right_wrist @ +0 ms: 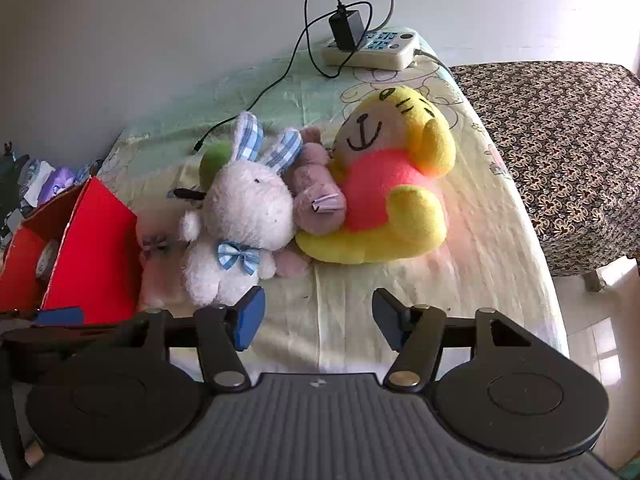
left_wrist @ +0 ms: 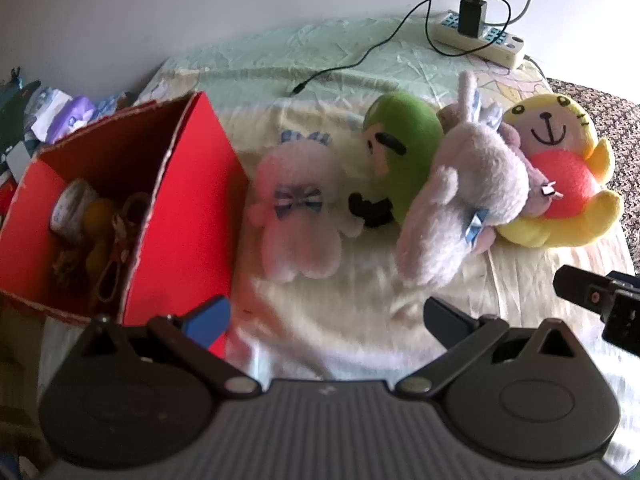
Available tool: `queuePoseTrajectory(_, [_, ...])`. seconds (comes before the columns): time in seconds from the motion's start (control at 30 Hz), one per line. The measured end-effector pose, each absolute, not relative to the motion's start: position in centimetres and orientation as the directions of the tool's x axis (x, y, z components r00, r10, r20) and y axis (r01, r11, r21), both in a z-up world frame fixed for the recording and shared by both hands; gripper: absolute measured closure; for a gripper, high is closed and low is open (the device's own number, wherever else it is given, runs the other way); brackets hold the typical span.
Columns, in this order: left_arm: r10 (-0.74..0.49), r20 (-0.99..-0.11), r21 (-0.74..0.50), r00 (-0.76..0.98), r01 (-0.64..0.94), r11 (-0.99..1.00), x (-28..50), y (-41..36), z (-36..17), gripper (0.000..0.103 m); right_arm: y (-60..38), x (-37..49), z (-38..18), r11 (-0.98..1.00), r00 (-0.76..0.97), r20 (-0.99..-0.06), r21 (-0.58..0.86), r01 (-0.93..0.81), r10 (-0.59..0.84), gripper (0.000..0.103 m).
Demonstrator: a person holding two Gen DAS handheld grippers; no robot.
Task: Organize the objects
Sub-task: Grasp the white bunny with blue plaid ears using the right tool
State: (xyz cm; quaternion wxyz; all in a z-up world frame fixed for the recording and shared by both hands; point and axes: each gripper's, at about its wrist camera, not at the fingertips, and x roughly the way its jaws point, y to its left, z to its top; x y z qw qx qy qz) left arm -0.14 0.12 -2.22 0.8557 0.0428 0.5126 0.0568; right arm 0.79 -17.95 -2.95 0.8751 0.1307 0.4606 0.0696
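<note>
White power strip (right_wrist: 372, 50) at far end of bed, against plain pale wall (right_wrist: 160, 40); black charger (right_wrist: 346, 30) plugged into it, thin black cable (right_wrist: 256, 100) looping off & trailing across pale green/yellow sheet (right_wrist: 472, 240), loose plug end lying free on sheet. Brown patterned cloth (right_wrist: 560, 140) covers surface just beside bed on one side. Other side, past bed edge: jumble of packets & wrappers (left_wrist: 60, 112), too blurred to ID.

Red box (left_wrist: 188, 208); white bunny (right_wrist: 240, 216) w/ blue-check ears & bow; green plush (left_wrist: 404, 152); yellow tiger (right_wrist: 400, 184), pink belly; brown-patterned cloth (right_wrist: 560, 140).
</note>
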Motion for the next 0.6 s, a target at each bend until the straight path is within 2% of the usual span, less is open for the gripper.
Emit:
queuePoseTrajectory(0.17, [0.149, -0.872, 0.136, 0.466, -0.060, 0.989, -0.2, 0.2, -2.3, 0.000, -17.9, 0.8, -3.0, 0.956, 0.560, -0.791, 0.292, -0.009, 0.247, 0.041])
queuePoseTrajectory(0.3, [0.143, -0.874, 0.129, 0.464, -0.063, 0.990, -0.2, 0.3, -2.5, 0.000, -17.7, 1.0, -3.0, 0.957, 0.547, -0.799, 0.290, -0.014, 0.250, 0.049])
queuePoseTrajectory(0.6, [0.141, -0.882, 0.127, 0.449, -0.060, 0.990, 0.3, 1.3, -3.1, 0.000, -17.1, 1.7, -3.2, 0.954, 0.538, -0.804, 0.301, -0.003, 0.255, 0.049])
